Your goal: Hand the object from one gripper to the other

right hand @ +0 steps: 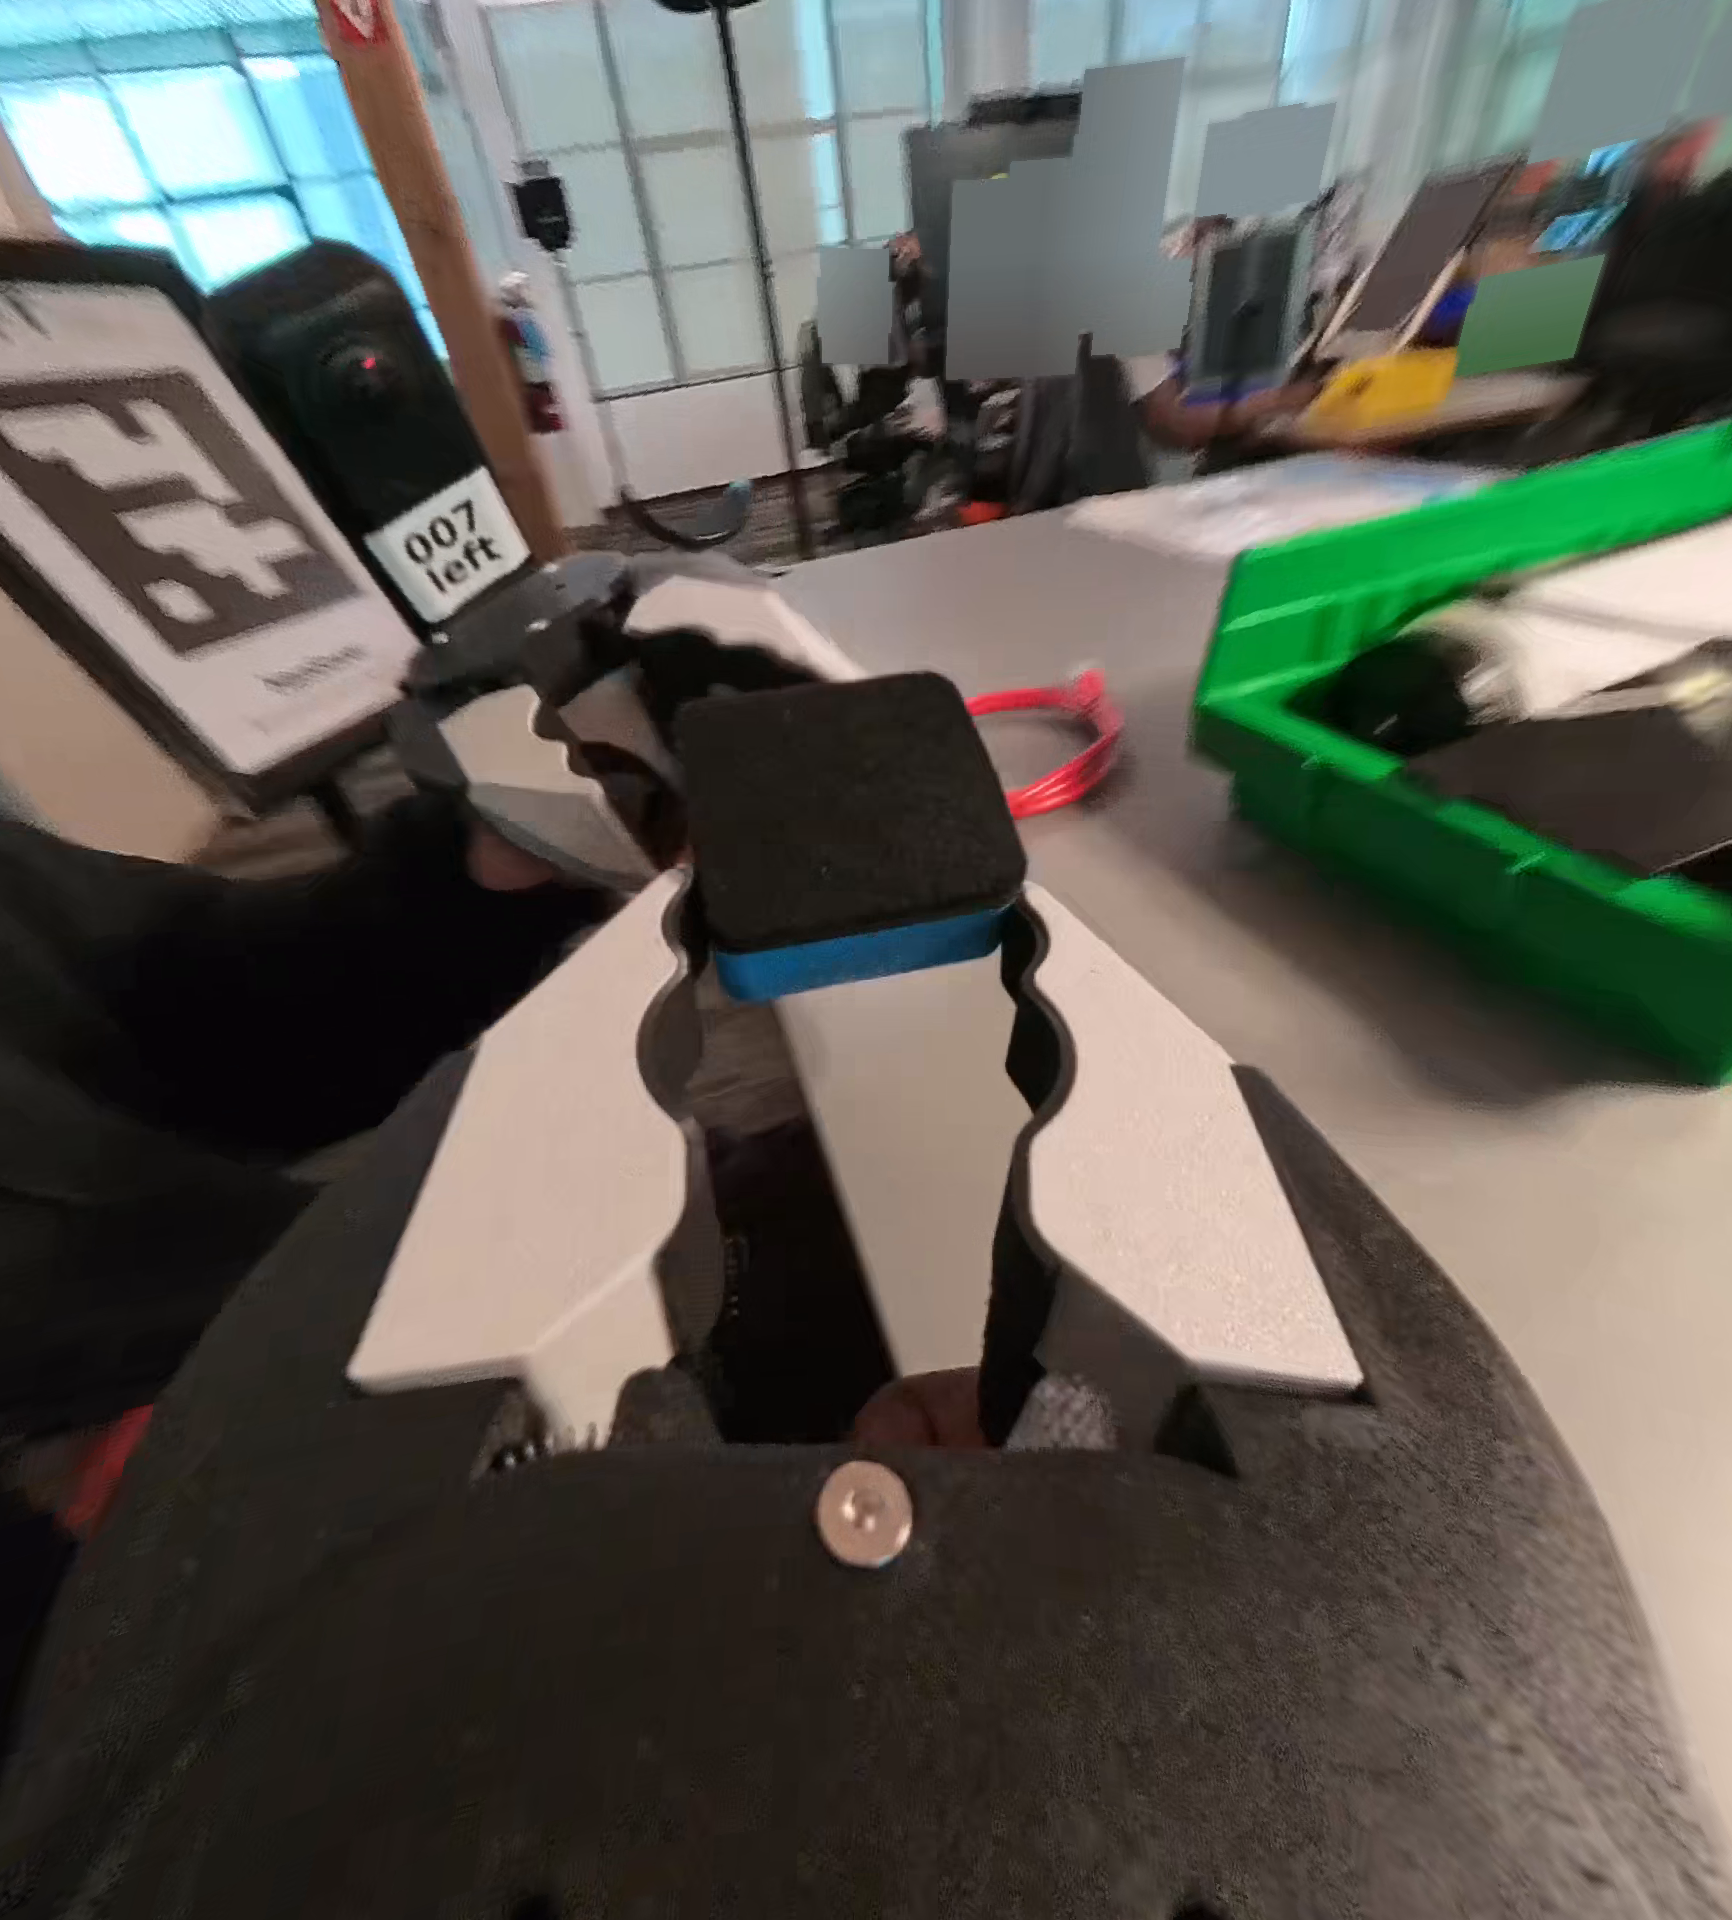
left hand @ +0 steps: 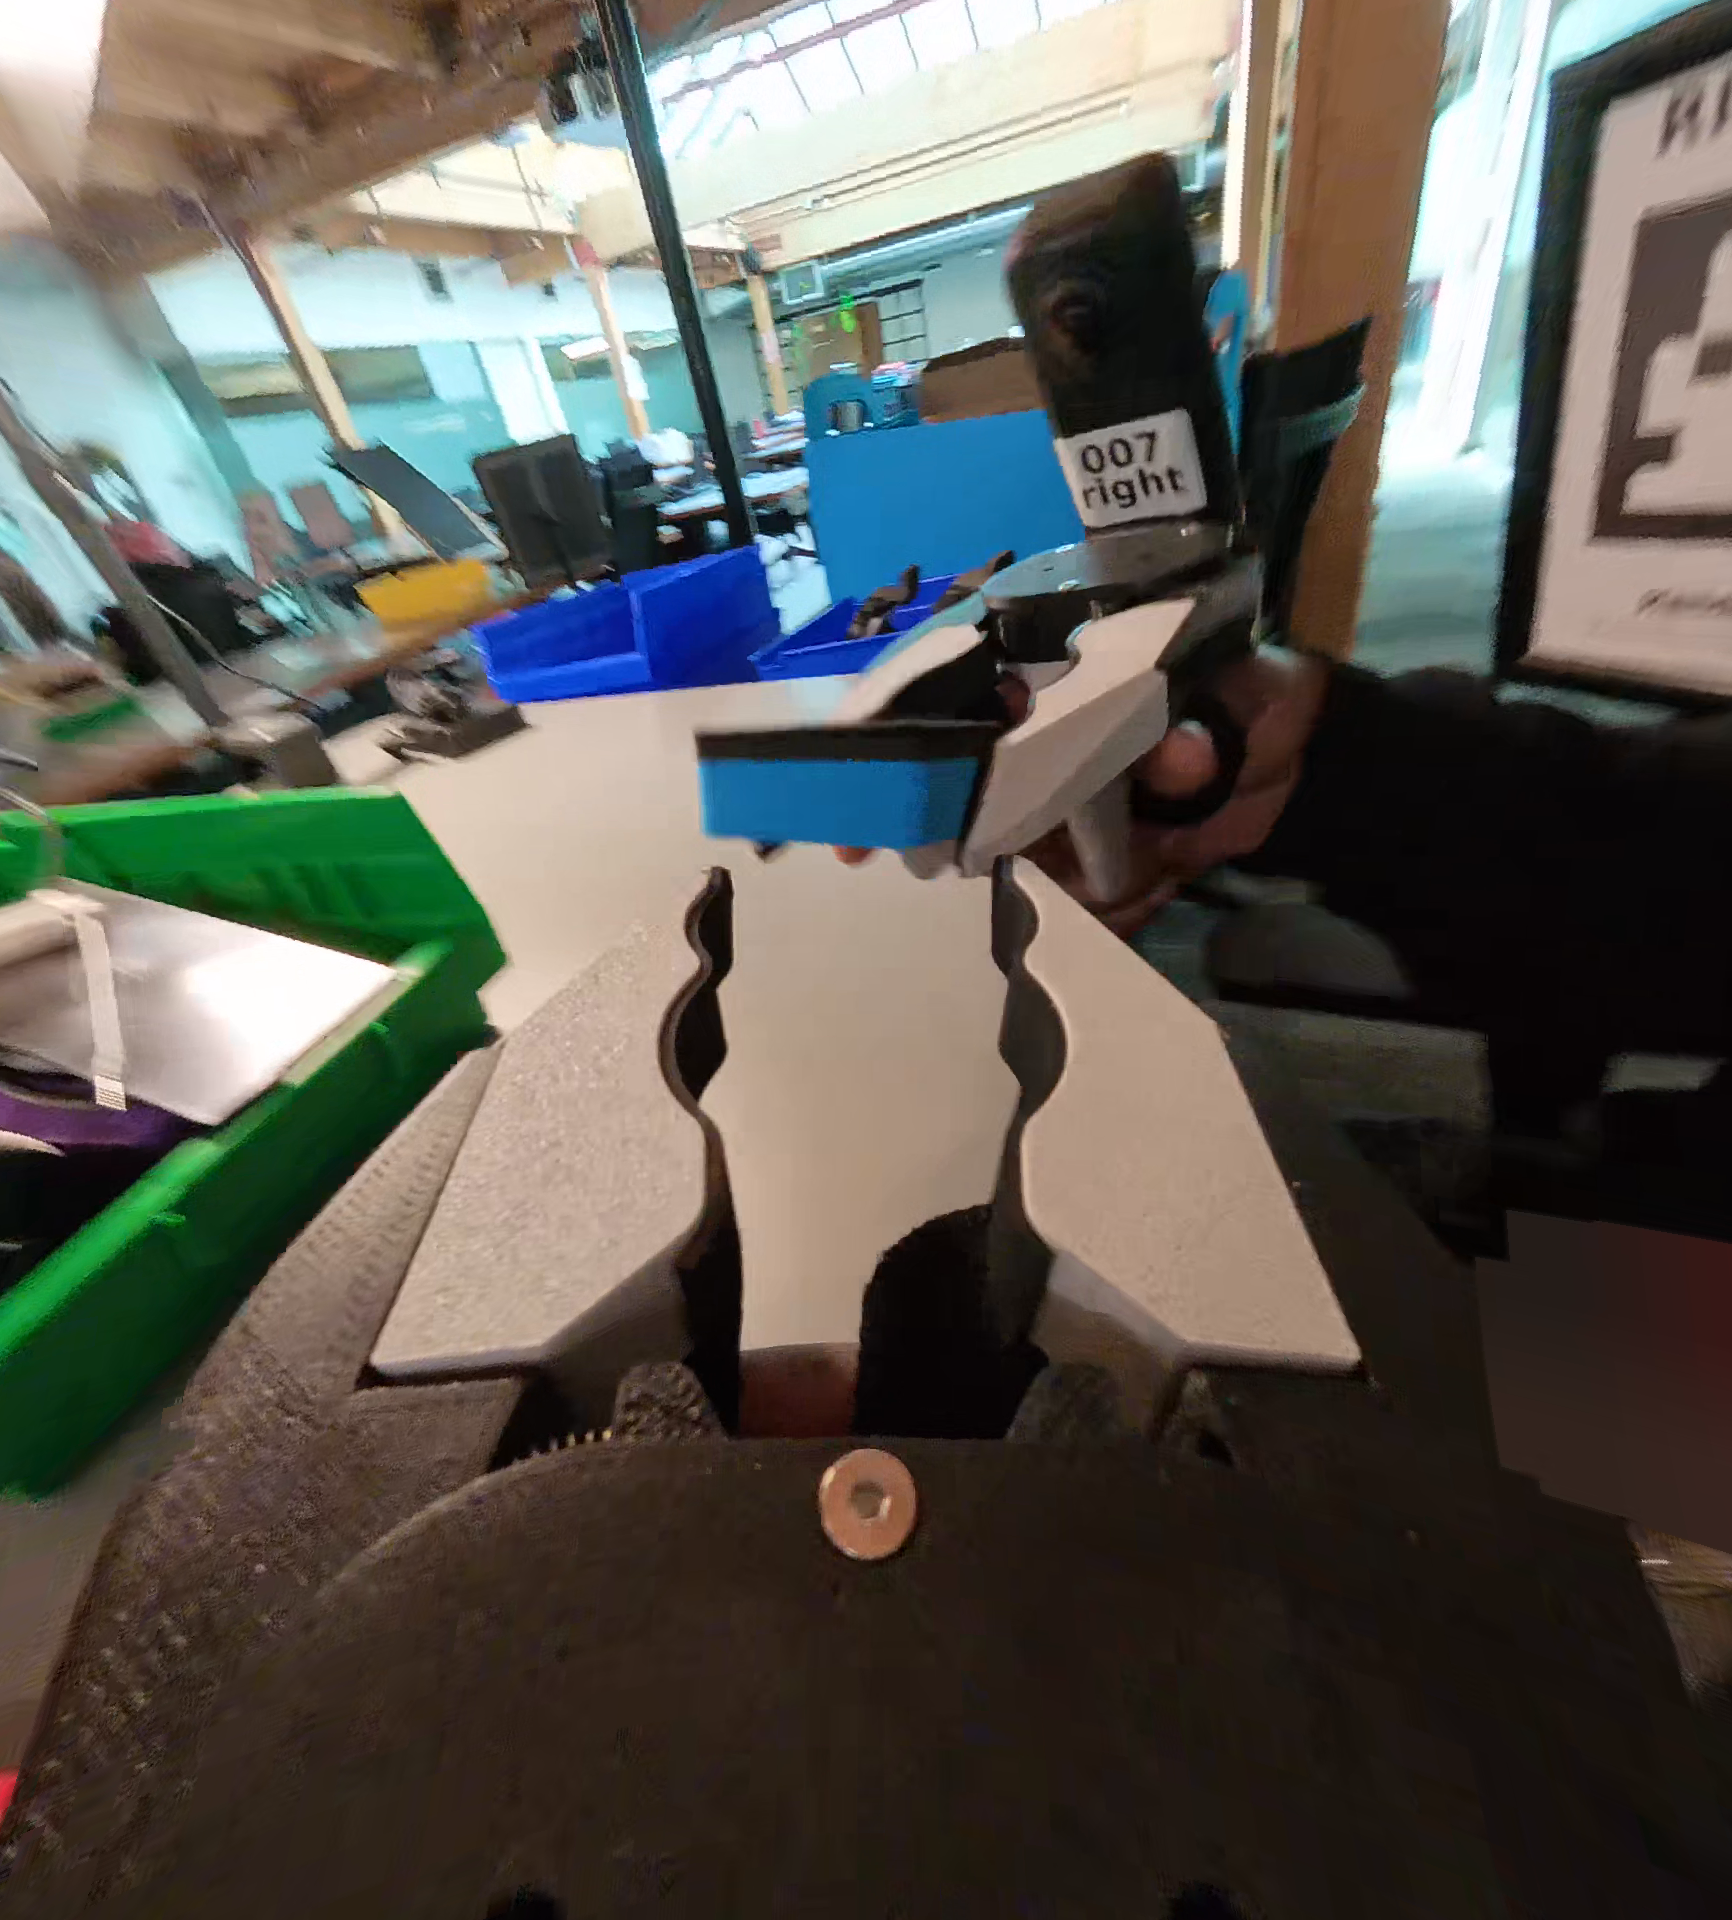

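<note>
Nearest, the right gripper [right hand: 851, 914] pinches a blue eraser block [right hand: 846, 821] with a black felt face between its two fingertips, held in the air above the grey table [right hand: 1464, 1299]. The block's far end juts out free beyond the fingers. Just beside it, the left gripper [left hand: 857, 894] hangs with its jaws parted and nothing between them, its tips just below the block in its own view and apart from it. Bare tabletop lies under both tools.

Only the right wrist view shows a red wire coil [right hand: 1059, 743] lying past the block. A green bin [left hand: 218, 1039] sits at the table's side, well apart from the grippers. Only the left wrist view shows blue bins [left hand: 633, 634] along the far edge.
</note>
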{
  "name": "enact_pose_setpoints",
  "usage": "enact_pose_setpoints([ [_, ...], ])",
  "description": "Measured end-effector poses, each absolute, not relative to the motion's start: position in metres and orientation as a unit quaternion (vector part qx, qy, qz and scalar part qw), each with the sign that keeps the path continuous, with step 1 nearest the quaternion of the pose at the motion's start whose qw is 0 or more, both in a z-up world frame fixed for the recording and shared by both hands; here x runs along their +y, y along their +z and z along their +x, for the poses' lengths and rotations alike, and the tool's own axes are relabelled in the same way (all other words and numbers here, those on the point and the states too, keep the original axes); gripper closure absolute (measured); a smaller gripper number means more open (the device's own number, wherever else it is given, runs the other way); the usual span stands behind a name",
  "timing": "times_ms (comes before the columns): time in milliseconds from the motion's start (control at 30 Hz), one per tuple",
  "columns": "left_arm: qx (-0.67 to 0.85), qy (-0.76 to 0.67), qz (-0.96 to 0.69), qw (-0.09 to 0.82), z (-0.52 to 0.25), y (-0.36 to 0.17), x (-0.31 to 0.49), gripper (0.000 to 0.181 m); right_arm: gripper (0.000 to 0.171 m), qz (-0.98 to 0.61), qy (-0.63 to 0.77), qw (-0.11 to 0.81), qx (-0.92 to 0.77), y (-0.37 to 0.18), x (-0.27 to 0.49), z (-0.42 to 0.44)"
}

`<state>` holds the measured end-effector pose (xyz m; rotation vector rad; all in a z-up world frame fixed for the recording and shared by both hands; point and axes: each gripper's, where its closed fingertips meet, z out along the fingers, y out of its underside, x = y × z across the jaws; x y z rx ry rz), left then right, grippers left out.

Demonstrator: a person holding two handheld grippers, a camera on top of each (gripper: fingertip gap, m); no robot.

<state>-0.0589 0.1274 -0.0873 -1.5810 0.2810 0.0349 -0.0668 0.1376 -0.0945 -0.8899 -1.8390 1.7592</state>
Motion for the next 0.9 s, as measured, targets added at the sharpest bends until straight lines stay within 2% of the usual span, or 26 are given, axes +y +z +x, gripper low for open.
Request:
enact_pose_setpoints([
  [33,0.146,0.052,-0.701,0.696,-0.059,-0.085,0.125,0.125,0.112,-0.332,0.646,0.18,-0.664,-0.097,0.135,-0.064],
  [233,0.248,0.209,-0.681,0.656,-0.061,-0.092,0.116,0.13,0.112,-0.347,0.66,0.034,-0.666,-0.111,0.118,-0.048],
  [367,0.308,0.249,-0.673,0.624,-0.053,-0.103,0.113,0.131,0.112,-0.337,0.626,0.005,-0.704,-0.129,0.104,-0.039],
  [467,0.336,0.234,-0.683,0.605,-0.045,-0.117,0.112,0.151,0.112,-0.343,0.614,0.006,-0.71,-0.135,0.102,-0.041],
  [500,0.334,0.23,-0.688,0.602,-0.047,-0.12,0.113,0.151,0.112,-0.348,0.611,0.01,-0.711,-0.137,0.103,-0.042],
  [600,0.302,0.207,-0.709,0.603,-0.057,-0.125,0.117,0.153,0.111,-0.357,0.621,0.04,-0.697,-0.132,0.109,-0.052],
  [633,0.282,0.192,-0.713,0.613,-0.06,-0.122,0.118,0.156,0.117,-0.351,0.625,0.062,-0.695,-0.128,0.111,-0.056],
  [667,0.256,0.165,-0.716,0.628,-0.062,-0.118,0.119,0.158,0.122,-0.342,0.624,0.103,-0.695,-0.125,0.115,-0.06],
  [900,0.094,-0.047,-0.701,0.706,-0.08,-0.089,0.117,0.158,0.113,-0.255,0.611,0.376,-0.648,-0.082,0.145,-0.076],
])
